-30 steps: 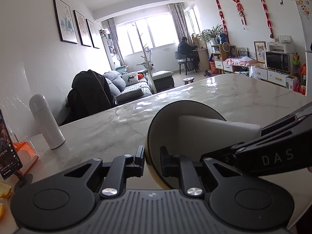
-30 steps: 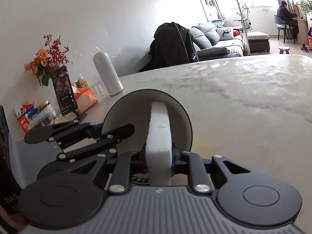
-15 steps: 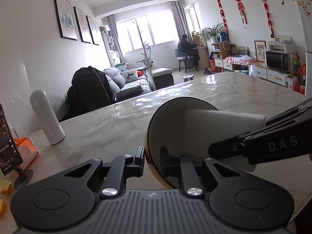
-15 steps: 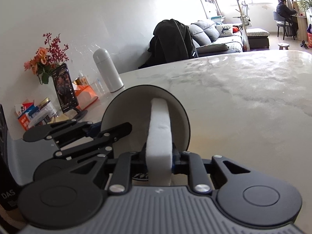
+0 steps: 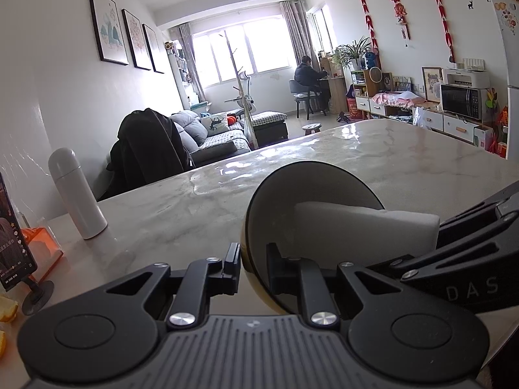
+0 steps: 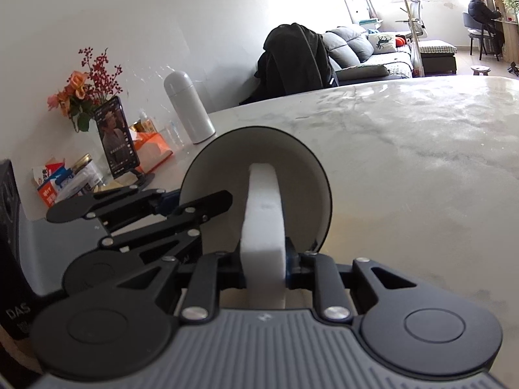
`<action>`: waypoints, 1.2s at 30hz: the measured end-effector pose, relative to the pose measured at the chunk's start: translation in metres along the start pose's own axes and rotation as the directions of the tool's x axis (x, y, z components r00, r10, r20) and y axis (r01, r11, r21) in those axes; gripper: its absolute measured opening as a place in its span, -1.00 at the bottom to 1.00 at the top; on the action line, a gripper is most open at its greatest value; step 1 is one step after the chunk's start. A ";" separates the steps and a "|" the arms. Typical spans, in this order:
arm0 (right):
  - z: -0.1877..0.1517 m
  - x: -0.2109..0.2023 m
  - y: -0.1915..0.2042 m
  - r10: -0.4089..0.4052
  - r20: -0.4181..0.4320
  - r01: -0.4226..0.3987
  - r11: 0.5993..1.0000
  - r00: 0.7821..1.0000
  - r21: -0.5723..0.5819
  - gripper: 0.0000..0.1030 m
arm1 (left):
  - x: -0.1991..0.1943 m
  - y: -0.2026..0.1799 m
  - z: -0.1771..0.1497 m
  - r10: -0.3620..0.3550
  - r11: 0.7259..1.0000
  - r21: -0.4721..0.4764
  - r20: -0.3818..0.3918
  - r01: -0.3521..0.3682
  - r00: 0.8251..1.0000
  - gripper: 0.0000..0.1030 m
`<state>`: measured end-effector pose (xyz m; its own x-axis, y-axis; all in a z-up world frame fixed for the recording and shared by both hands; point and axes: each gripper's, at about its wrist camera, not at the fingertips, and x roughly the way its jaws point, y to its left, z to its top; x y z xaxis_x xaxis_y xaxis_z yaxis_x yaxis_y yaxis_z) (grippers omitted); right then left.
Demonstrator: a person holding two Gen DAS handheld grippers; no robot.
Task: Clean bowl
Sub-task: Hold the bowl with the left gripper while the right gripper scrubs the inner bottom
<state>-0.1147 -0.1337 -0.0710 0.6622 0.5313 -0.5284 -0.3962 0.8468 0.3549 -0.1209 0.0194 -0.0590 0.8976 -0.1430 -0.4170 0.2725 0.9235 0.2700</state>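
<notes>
Your left claw pinches the hard, slippery bowl by its rim, right claw squeezes the soft sponge; hold the rim firmly.

Sponge inside tilted bowl; flask stands left on table.

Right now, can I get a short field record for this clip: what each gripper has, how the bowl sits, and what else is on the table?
left gripper: shut on the bowl rim
right gripper: shut on the white sponge
bowl pose: tipped on edge, opening facing the right gripper
sponge: inside the bowl, against its inner wall
surface: marble table
nearby: white flask, phone on stand
</notes>
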 end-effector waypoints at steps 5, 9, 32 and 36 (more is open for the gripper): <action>0.000 0.000 -0.001 -0.008 0.006 0.008 1.000 1.000 0.005 -0.58 | 0.001 0.000 0.001 0.002 1.000 0.008 -0.002 -0.002 1.000 -0.68; 0.003 -0.005 -0.002 -0.034 0.024 0.034 0.999 0.999 0.001 -0.58 | 0.002 -0.001 0.001 0.004 1.000 0.010 -0.003 -0.004 1.000 -0.68; 0.013 -0.024 0.017 -0.160 0.105 0.172 0.977 0.982 -0.124 -0.58 | 0.001 -0.005 -0.004 0.006 1.000 0.007 0.005 -0.006 1.000 -0.67; 0.012 -0.023 0.017 -0.180 0.078 0.190 0.972 0.981 -0.136 -0.59 | 0.000 -0.005 -0.006 0.008 1.000 0.008 0.005 -0.008 1.000 -0.66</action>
<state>-0.1294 -0.1314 -0.0438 0.7703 0.3663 -0.5221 -0.3460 0.9277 0.1403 -0.1243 0.0173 -0.0654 0.9012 -0.1377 -0.4110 0.2686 0.9216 0.2803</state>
